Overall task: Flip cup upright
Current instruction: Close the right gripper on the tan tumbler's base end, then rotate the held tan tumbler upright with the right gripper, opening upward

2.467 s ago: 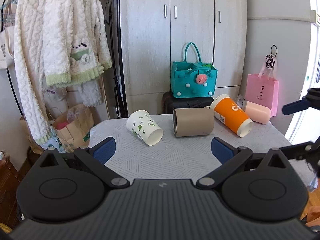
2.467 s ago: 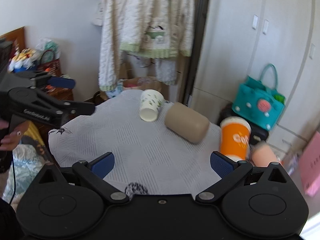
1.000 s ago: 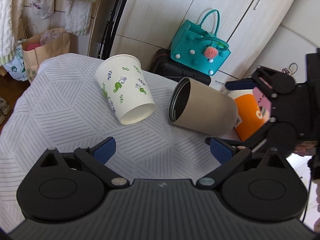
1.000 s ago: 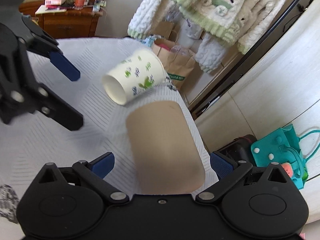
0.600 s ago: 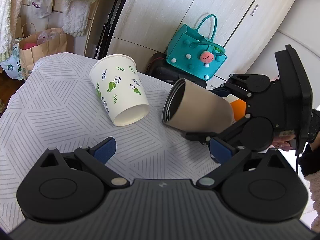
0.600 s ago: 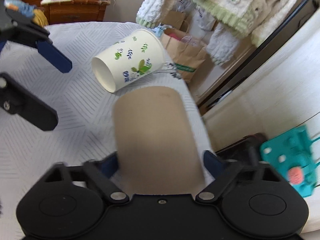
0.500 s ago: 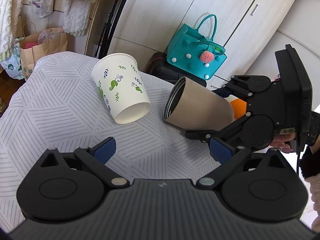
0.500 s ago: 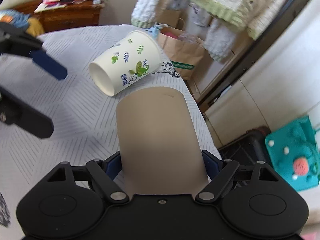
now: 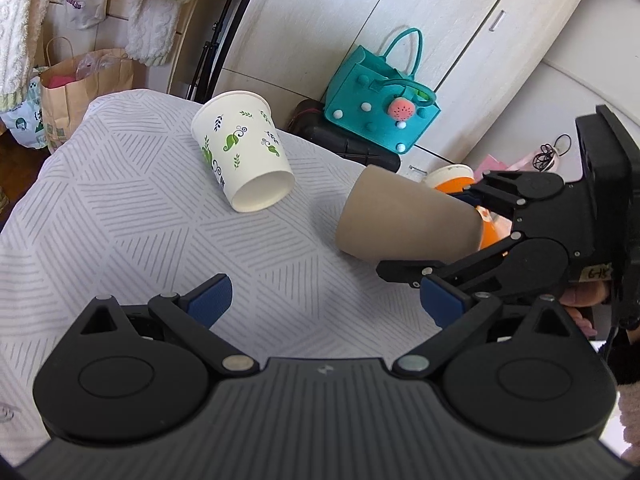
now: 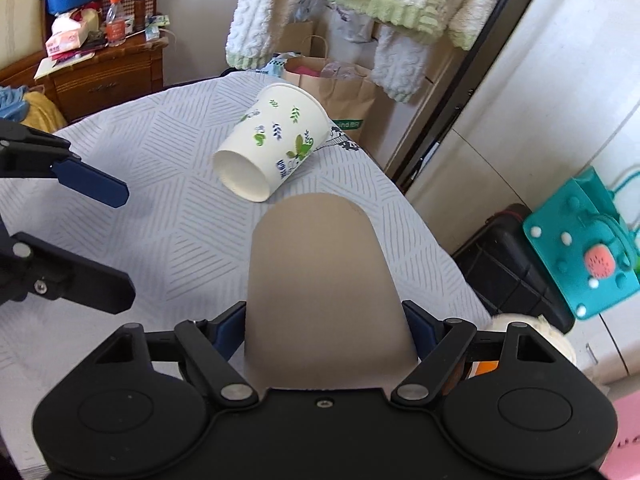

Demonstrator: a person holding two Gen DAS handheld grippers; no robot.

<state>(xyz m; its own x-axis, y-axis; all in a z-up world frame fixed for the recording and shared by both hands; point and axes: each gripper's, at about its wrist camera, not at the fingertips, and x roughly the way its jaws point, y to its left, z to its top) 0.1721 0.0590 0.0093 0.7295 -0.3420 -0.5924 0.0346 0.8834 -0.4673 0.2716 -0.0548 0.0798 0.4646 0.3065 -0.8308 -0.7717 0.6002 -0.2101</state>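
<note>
**A:** Grey patterned tablecloth [image 9: 120,216] fills the floor of both views, wardrobe doors [image 9: 360,20] behind, teal bag [image 9: 380,100] on the black case [image 9: 344,146]. Where's the tan cup?

**B:** Tan cup [image 10: 320,280] sits right between the right gripper [image 10: 324,334] fingers, blue pads pressing its sides near the base. Pinched, no gap visible.

**A:** And from the left wrist view?

**B:** Same tan cup [image 9: 404,220], tilted, mouth end pointing down-left toward the cloth, base end up by the right gripper [image 9: 472,240]. Whether the rim touches the cloth, I can't tell.

**A:** Left gripper?

**B:** Left gripper [image 9: 326,302] is spread wide, nothing between the pads, low over the cloth, near the cup but apart from it.

**A:** Other cups?

**B:** Leaf cup [image 9: 244,156] lies on its side beyond, bottom facing us. Orange cup [image 9: 460,180] peeks out behind the tan one.
</note>
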